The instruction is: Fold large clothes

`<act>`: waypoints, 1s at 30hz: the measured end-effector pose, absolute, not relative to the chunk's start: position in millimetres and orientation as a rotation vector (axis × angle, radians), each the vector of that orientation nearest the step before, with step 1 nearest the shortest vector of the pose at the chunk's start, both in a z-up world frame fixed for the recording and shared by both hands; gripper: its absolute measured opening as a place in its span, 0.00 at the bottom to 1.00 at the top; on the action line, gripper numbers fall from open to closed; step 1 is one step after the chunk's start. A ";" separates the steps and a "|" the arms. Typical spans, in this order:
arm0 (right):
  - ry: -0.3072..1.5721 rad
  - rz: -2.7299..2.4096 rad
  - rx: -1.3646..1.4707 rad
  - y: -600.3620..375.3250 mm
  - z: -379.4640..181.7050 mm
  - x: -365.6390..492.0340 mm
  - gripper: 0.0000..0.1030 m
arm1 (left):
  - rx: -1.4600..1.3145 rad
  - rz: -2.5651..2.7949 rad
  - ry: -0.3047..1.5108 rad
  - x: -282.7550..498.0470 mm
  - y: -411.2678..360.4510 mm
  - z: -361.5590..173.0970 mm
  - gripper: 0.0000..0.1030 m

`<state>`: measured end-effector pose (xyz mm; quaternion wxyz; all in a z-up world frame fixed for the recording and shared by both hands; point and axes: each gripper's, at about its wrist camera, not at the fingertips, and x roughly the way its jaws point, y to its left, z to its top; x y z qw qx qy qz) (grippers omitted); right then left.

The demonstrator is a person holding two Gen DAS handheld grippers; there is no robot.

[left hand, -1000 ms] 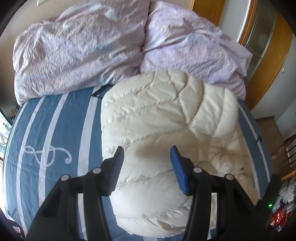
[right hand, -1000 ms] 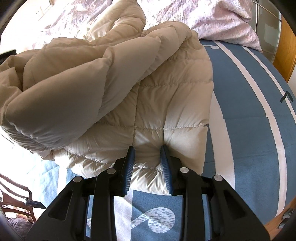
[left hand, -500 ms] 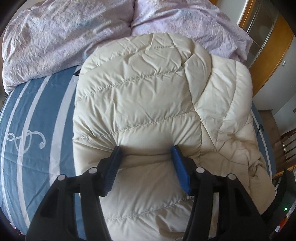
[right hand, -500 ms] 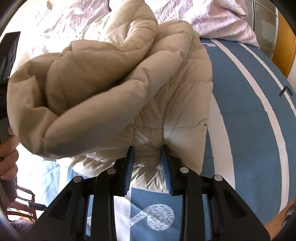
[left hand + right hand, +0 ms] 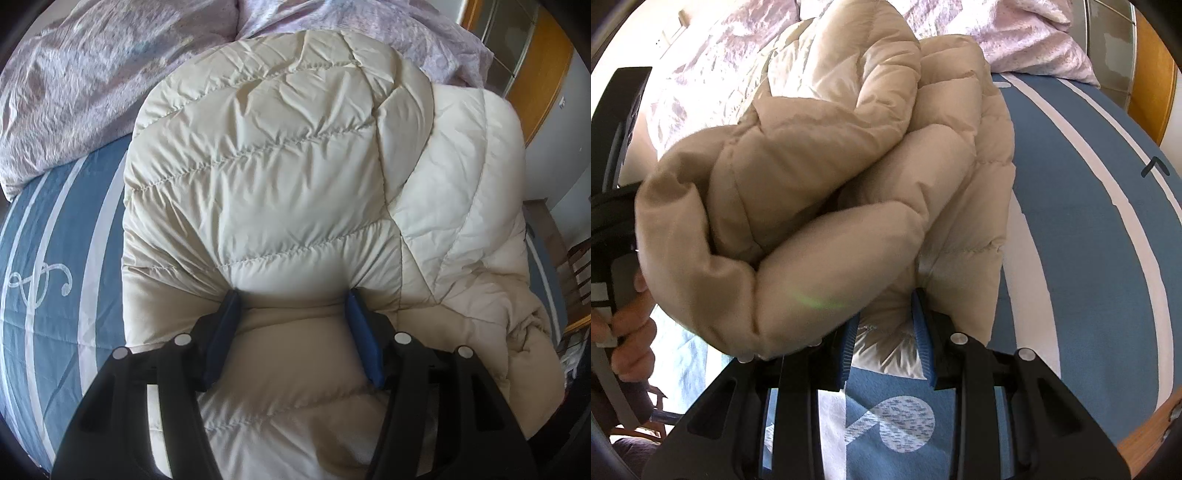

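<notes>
Cream quilted puffer jacket (image 5: pixel 295 177) is bunched on the blue white-striped bedspread (image 5: pixel 55 229), below lilac crumpled pillows (image 5: pixel 92 85). Left gripper (image 5: pixel 291 295) is spread wide, pressed into padding. Right gripper (image 5: pixel 886 325) is clenched on the jacket's hem (image 5: pixel 886 339).

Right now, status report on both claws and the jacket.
Left claw open, pressed into puffer jacket. Right claw pinching jacket hem. Nothing blocking.
</notes>
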<state>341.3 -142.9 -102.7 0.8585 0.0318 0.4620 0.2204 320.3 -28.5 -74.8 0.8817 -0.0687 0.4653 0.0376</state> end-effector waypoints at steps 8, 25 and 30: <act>0.970 0.463 0.071 -144.7 -103.4 337.0 0.30 | -0.091 0.101 0.954 325.1 -46.4 -82.1 0.57; 0.933 0.416 0.077 -162.8 -91.5 339.0 0.28 | -0.055 0.111 0.958 332.8 -69.5 -93.7 0.57; 0.900 0.296 0.064 -188.4 -78.0 349.2 0.28 | -0.064 0.109 0.962 335.4 -67.5 -91.5 0.57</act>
